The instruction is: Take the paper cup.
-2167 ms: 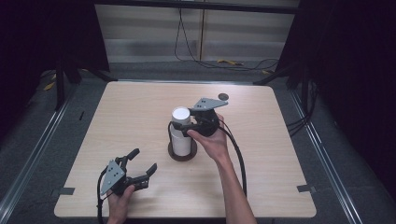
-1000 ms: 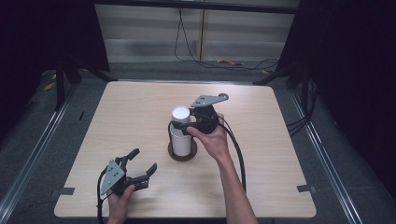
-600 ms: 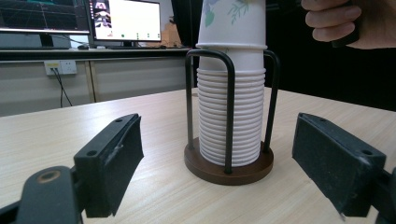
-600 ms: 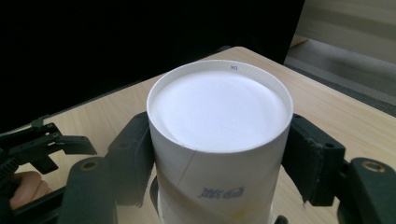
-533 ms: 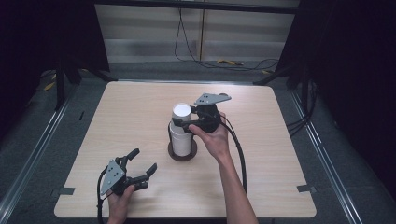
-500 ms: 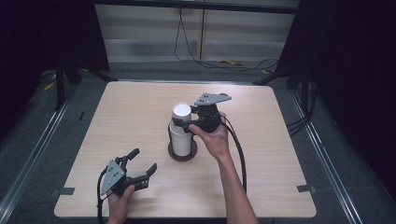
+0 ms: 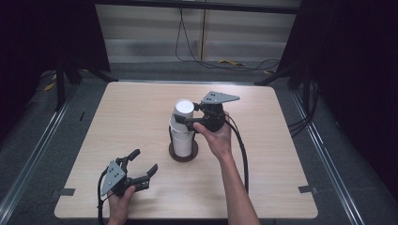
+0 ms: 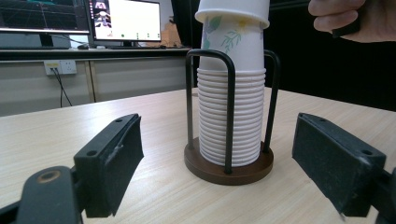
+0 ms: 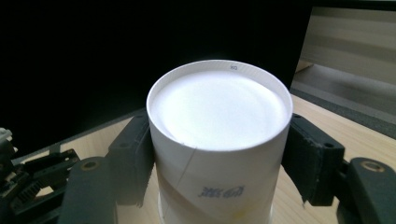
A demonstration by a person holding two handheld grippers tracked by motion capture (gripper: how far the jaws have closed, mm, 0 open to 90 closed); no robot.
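Observation:
A stack of upside-down white paper cups stands in a holder with black wire posts and a round brown base at mid-table. My right gripper is shut on the top cup, which sits a little raised above the stack. In the right gripper view both pads press the sides of the top cup. My left gripper rests open near the table's front left, aimed at the stack with nothing between its pads. The top cup has a leaf print.
The wooden table is bare around the holder. A black cable trails from the right gripper along the forearm. Monitors stand on a desk behind. Dark curtains and a floor with cables surround the table.
The right gripper has risen slightly with the top cup, lifting it a little out of the stack. The left gripper has stayed put.

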